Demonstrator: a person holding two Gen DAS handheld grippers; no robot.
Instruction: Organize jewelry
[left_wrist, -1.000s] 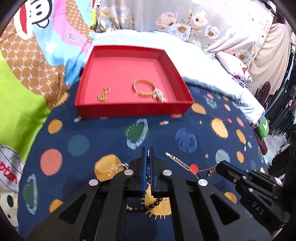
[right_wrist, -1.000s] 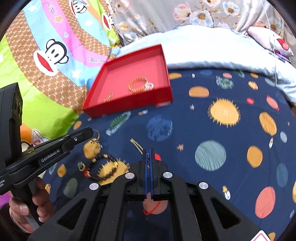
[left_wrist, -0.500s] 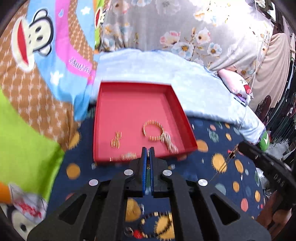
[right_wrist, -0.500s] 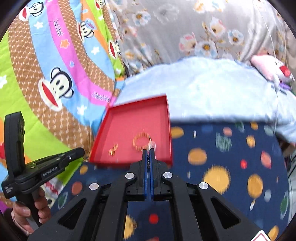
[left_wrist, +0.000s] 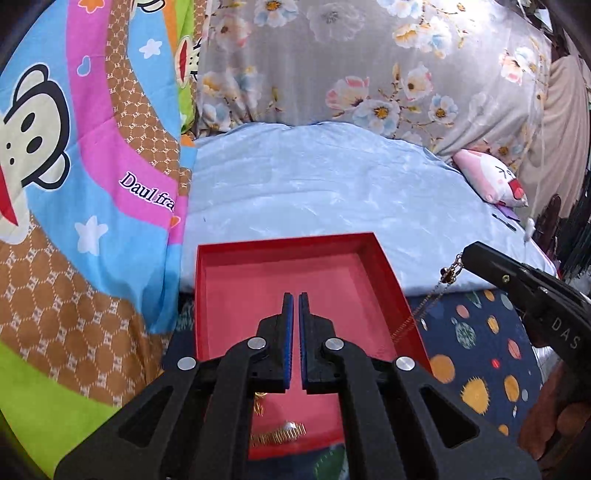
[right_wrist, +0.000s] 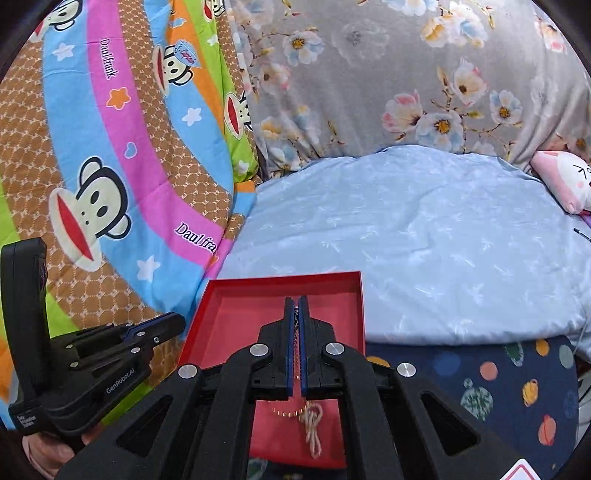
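The right hand-held gripper (right_wrist: 295, 314) is clenched on a thin gold chain (left_wrist: 428, 302). In the left wrist view the chain hangs from the gripper's tip (left_wrist: 466, 256) and slants down to the left, its lower end over the right wall of the red tray (left_wrist: 391, 273). The long axis of the chain therefore runs steeply, not quite vertical, from the jaws toward the tray floor. The tray lies directly below and ahead of this gripper. The coming move, judged from this, is a lowering of the chain past the right wall, then a release.

The left hand-held gripper (left_wrist: 295, 314) is clenched with nothing between its pads. It sits over the tray's middle, but carries no load.

The right wrist view shows only short chain links between the pads; the hanging length is hidden. It does show a gold beaded bracelet (right_wrist: 284, 412) and a pale knotted piece (right_wrist: 312, 424) on the tray floor. The left wrist view shows other gold pieces (left_wrist: 280, 434) near the tray's near wall. The tray rests on a bed (right_wrist: 517, 373).
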